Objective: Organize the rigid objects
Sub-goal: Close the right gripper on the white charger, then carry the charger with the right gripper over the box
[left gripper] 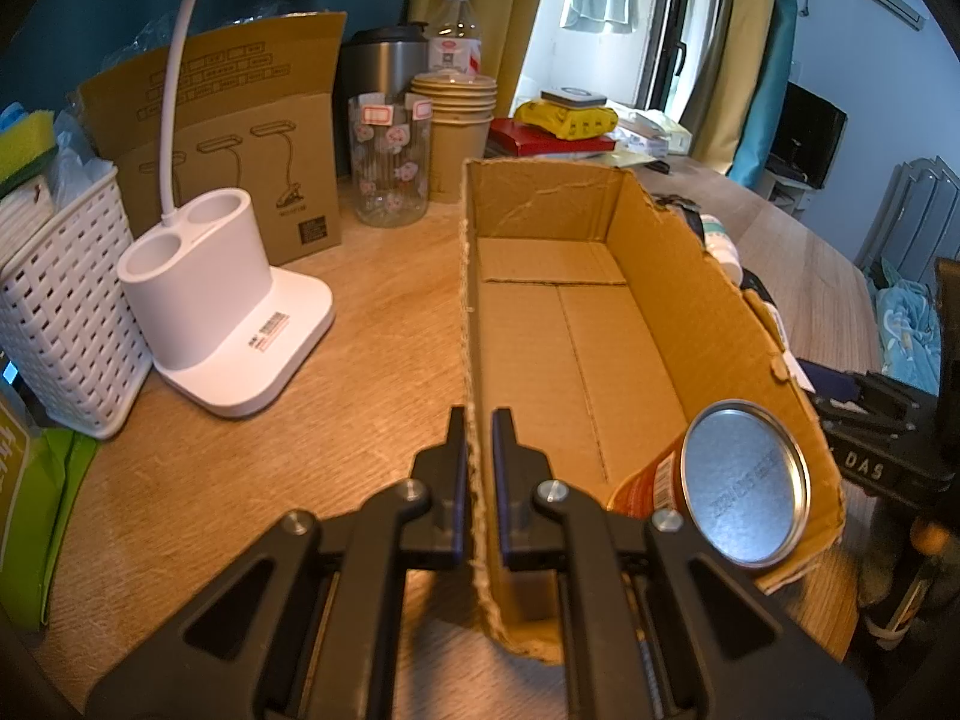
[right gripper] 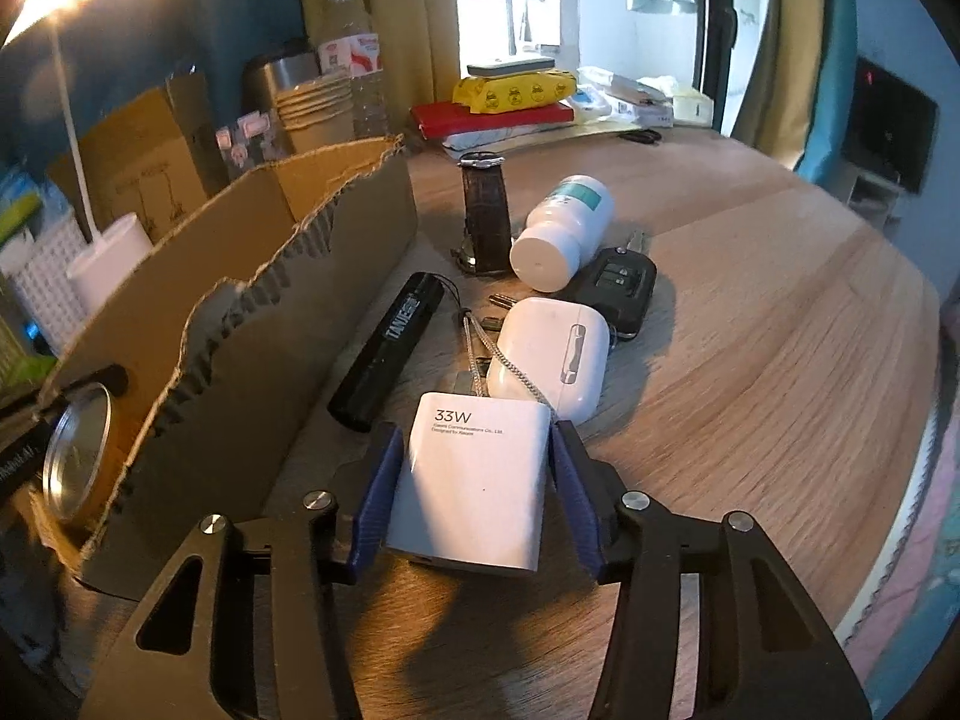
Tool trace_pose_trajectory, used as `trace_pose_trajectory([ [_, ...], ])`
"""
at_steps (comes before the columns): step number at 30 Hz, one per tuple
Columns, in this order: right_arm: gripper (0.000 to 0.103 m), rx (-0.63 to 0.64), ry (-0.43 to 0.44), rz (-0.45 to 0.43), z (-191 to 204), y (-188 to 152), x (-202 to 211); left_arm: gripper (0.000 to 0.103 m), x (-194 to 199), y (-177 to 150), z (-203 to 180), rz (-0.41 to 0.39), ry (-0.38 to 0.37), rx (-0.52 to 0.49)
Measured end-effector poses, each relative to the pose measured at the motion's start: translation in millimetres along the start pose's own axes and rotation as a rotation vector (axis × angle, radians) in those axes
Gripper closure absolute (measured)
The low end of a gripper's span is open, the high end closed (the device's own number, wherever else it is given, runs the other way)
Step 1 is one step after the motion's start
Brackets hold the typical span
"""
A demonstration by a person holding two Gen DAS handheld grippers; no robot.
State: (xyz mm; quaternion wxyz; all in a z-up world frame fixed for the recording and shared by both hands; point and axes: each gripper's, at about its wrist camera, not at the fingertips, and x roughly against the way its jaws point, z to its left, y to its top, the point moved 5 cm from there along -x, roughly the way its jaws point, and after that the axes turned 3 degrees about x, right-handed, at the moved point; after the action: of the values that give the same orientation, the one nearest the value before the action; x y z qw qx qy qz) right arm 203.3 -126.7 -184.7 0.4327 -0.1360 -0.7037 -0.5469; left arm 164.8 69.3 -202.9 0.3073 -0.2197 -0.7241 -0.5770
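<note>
My left gripper (left gripper: 478, 420) is shut on the near left wall of an open cardboard box (left gripper: 540, 330). Inside the box's near right corner a metal-ended can (left gripper: 744, 489) lies on its side. To the right of the box (right gripper: 270, 312) my right gripper (right gripper: 475, 427) is shut on a white 33W charger (right gripper: 474, 480) that rests on the table, one pad against each side. Beyond the charger lie a white earbuds case (right gripper: 552, 354), a black cylinder (right gripper: 390, 354), a car key (right gripper: 624, 288), a white pill bottle (right gripper: 561, 234) and a brown-strapped watch (right gripper: 486, 216).
Left of the box stand a white lamp base (left gripper: 222, 312) and a white woven basket (left gripper: 60, 312). A printed glass jar (left gripper: 390, 162), stacked paper cups (left gripper: 456, 120) and a water bottle (left gripper: 456, 30) stand behind it. Books and packets (right gripper: 510, 102) are piled at the table's far edge.
</note>
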Motion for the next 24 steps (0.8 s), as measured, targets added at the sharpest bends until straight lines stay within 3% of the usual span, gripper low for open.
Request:
trace_pose_trajectory([
  [3, 0.050, 0.038, -0.028, 0.057, 5, -6, -10, 0.096, 0, 0, 0, 0.000, 0.000, 0.000],
  [8, 0.052, 0.045, -0.022, 0.041, 7, -8, -9, 0.096, 0, 0, 0, 0.000, 0.000, 0.000],
  [14, 0.053, -0.007, 0.059, 0.014, 3, -9, 2, 0.096, 0, 0, 0, 0.000, 0.000, 0.000],
  [24, 0.053, -0.024, 0.093, -0.080, 5, 8, 37, 0.096, 0, 0, 0, 0.000, 0.000, 0.001],
])
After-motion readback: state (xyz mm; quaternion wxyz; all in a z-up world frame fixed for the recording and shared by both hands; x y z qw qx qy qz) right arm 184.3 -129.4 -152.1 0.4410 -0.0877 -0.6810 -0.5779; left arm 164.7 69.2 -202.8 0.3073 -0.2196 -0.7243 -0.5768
